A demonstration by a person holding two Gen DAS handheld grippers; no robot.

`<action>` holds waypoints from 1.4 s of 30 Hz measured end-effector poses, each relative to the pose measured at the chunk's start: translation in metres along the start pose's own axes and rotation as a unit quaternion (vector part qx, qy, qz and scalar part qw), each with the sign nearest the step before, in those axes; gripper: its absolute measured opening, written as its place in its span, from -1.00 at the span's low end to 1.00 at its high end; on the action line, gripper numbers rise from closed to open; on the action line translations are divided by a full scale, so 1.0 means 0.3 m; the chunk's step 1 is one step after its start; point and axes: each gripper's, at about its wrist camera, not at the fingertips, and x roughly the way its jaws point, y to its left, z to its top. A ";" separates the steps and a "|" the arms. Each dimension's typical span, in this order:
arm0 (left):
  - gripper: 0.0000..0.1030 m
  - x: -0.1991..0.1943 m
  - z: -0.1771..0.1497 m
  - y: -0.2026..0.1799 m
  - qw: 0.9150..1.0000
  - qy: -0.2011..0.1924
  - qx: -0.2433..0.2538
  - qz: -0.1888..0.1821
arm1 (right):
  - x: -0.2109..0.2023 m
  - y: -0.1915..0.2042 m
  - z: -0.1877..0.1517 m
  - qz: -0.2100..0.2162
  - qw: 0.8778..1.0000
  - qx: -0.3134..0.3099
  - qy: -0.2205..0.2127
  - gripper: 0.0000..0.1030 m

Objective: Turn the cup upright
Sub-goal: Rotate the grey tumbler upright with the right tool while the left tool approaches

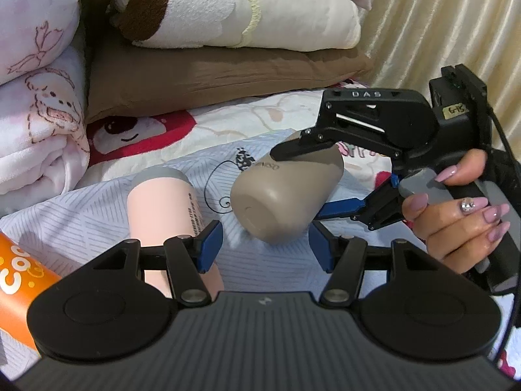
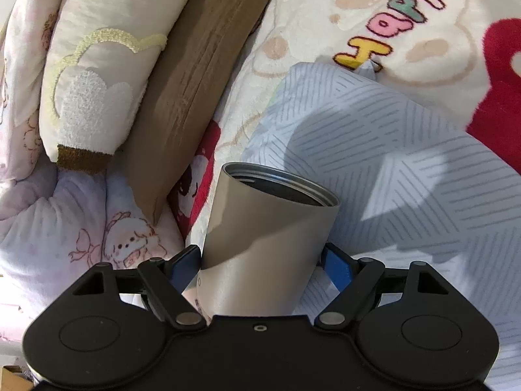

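A taupe metal cup (image 1: 286, 192) is held off the bed, lying sideways with its base toward the left wrist camera. My right gripper (image 1: 302, 182) is shut on it, one finger above, one below. In the right wrist view the cup (image 2: 267, 244) sits between the blue pads (image 2: 338, 267), its open mouth pointing away. My left gripper (image 1: 265, 244) is open and empty, just in front of and below the cup's base.
A pink tumbler (image 1: 166, 202) lies on the striped cloth (image 1: 81, 218) left of the cup. An orange can (image 1: 16, 277) is at the far left. Folded blankets and a brown pillow (image 1: 211, 75) are piled behind. A curtain (image 1: 439, 22) hangs at right.
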 end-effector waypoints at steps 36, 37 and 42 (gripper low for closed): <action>0.14 -0.246 -0.160 -0.037 0.993 0.019 0.070 -0.098 | -0.128 0.075 -0.321 -0.019 0.949 -0.258 0.181 0.51; 0.14 -0.233 -0.156 -0.040 0.991 0.025 0.077 -0.102 | -0.121 0.076 -0.314 -0.017 0.946 -0.260 0.194 0.50; 0.22 -0.142 -0.151 -0.037 0.992 0.037 0.068 -0.097 | -0.069 0.078 -0.256 -0.014 0.934 -0.267 0.238 0.31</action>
